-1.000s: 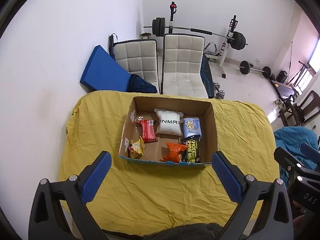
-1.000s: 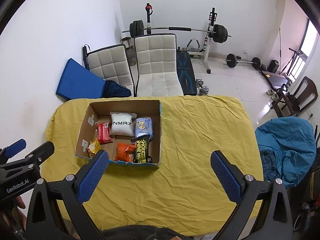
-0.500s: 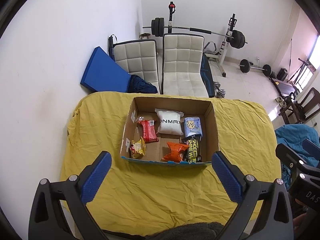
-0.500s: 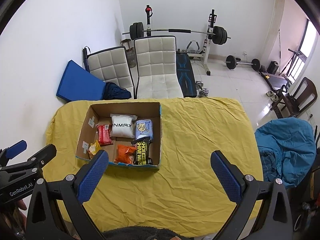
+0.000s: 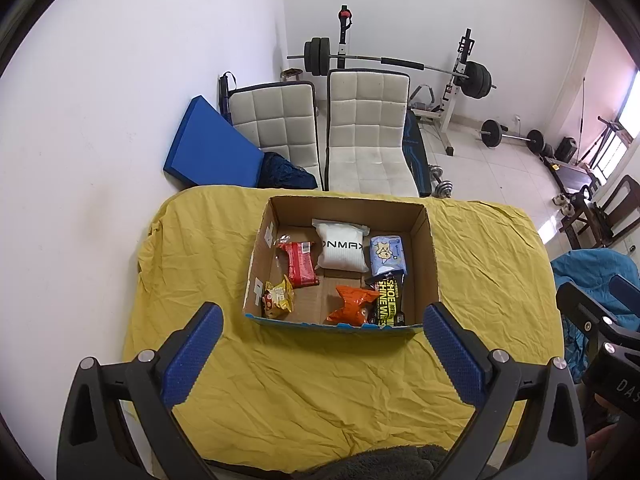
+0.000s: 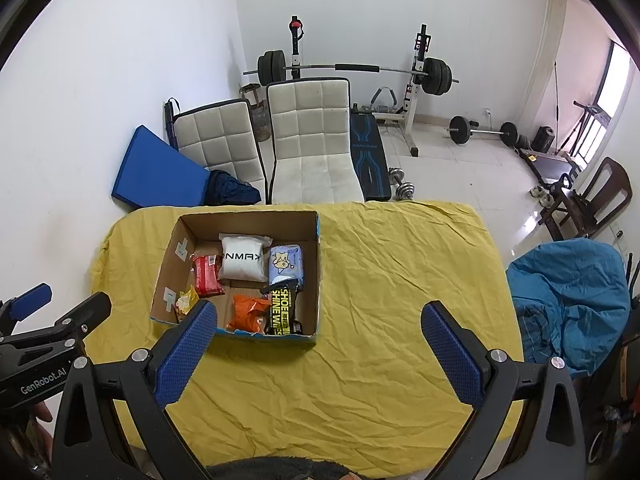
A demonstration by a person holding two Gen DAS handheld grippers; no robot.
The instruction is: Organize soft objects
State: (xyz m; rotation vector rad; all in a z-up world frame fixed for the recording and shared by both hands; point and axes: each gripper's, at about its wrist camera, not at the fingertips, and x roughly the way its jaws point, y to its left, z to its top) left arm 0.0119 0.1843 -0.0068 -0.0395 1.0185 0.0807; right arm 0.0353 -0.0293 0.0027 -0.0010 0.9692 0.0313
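An open cardboard box (image 5: 430,248) (image 6: 314,280) stands on a table with a yellow cloth (image 5: 320,392) (image 6: 400,280). In it lie a white pack (image 5: 342,250) (image 6: 242,262), a red pack (image 5: 300,264) (image 6: 206,274), a light blue pack (image 5: 387,254) (image 6: 286,264), an orange pack (image 5: 352,304) (image 6: 248,312), a black-and-yellow pack (image 5: 388,302) (image 6: 284,310) and a small yellow pack (image 5: 278,300) (image 6: 185,301). My left gripper (image 5: 320,348) is open and empty, held above the near side of the box. My right gripper (image 6: 320,348) is open and empty, to the right of the box.
Two white padded chairs (image 5: 360,136) (image 6: 312,140) and a blue mat (image 5: 208,152) stand behind the table by the wall. A barbell rack (image 6: 416,80) is at the back. A blue beanbag (image 6: 568,300) lies right of the table.
Both grippers have drawn back and up a little, so the box sits slightly lower and smaller in view. Nothing was taken hold of.
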